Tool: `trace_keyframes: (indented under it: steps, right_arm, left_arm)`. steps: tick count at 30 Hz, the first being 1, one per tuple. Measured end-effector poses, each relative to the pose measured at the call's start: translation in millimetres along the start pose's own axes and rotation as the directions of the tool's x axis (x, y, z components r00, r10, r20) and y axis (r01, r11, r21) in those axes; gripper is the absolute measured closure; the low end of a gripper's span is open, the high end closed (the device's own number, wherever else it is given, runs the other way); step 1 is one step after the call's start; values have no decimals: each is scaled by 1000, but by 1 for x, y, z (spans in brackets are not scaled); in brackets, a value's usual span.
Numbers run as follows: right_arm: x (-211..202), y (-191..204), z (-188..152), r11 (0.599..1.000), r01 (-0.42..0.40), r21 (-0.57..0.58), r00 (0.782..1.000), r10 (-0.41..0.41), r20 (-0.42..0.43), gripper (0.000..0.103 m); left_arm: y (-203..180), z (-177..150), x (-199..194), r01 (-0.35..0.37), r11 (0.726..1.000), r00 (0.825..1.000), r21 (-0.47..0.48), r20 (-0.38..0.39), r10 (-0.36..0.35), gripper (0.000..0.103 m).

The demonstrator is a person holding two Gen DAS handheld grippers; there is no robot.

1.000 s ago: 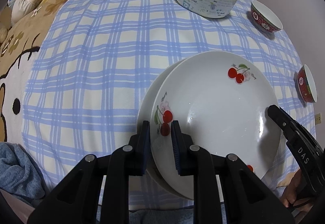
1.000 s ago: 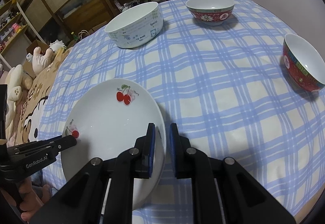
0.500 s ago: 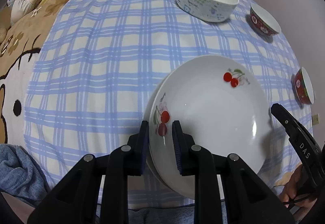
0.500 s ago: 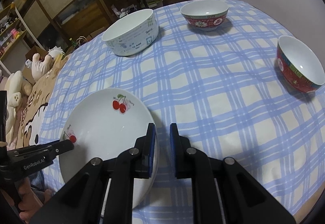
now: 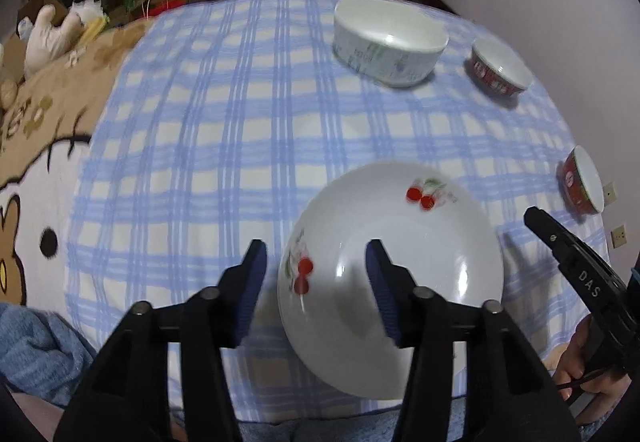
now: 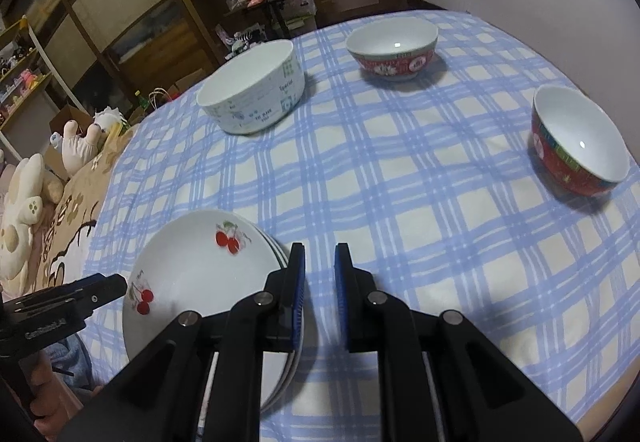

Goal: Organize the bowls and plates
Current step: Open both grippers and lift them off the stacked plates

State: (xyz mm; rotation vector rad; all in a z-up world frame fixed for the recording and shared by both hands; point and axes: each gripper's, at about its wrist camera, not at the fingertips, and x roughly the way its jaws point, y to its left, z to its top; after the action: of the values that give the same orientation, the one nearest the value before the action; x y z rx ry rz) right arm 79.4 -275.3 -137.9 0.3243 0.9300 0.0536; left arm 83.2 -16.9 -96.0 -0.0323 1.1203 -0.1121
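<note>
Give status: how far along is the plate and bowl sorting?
Done: cherry plates sit stacked on the checked cloth. In hand: nothing; left hand-held gripper and right hand-held gripper are opening, off the rim. Left: white bowl and two red bowls stand apart, unstacked.

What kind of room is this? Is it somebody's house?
Most likely a room in someone's home. A table with a blue checked tablecloth holds bowls and cherry plates, soft toys sit on a cartoon blanket beside it, and wooden shelves full of household things stand behind.
</note>
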Motion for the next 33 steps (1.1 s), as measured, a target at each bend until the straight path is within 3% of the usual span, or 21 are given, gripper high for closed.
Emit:
trace_keyframes:
  steps: [2, 4, 10, 13, 16, 25, 33]
  right_arm:
    - [-1, 2, 6, 1000, -7, -4, 1000, 7, 12, 68]
    - [2, 4, 13, 1000, -8, -10, 1000, 8, 17, 60]
    - [21, 8, 33, 1000, -24, -14, 1000, 23, -18, 33]
    - [24, 10, 48, 1000, -27, -8, 1000, 27, 11, 14]
    - [27, 10, 64, 1000, -13, -9, 999, 13, 45, 1]
    - [48, 3, 127, 1000, -21, -4, 997, 22, 70, 0]
    - [74, 15, 167, 999, -7, -45, 997, 10, 81, 0]
  left_arm:
    - [-1, 7, -7, 5, 1000, 1000, 14, 30, -6, 43]
    - [0, 15, -6, 20, 1000, 999, 15, 29, -21, 24]
    - [6, 46, 2, -7, 1000, 999, -5, 51, 8, 22]
    - [5, 65, 3, -8, 1000, 998, 26, 61, 7, 20]
    - [8, 87, 5, -26, 999, 997, 35, 73, 24, 20]
    - [22, 154, 39, -48, 998, 994, 35, 103, 44, 20]
    - [20, 197, 64, -24, 999, 994, 36, 106, 20, 20]
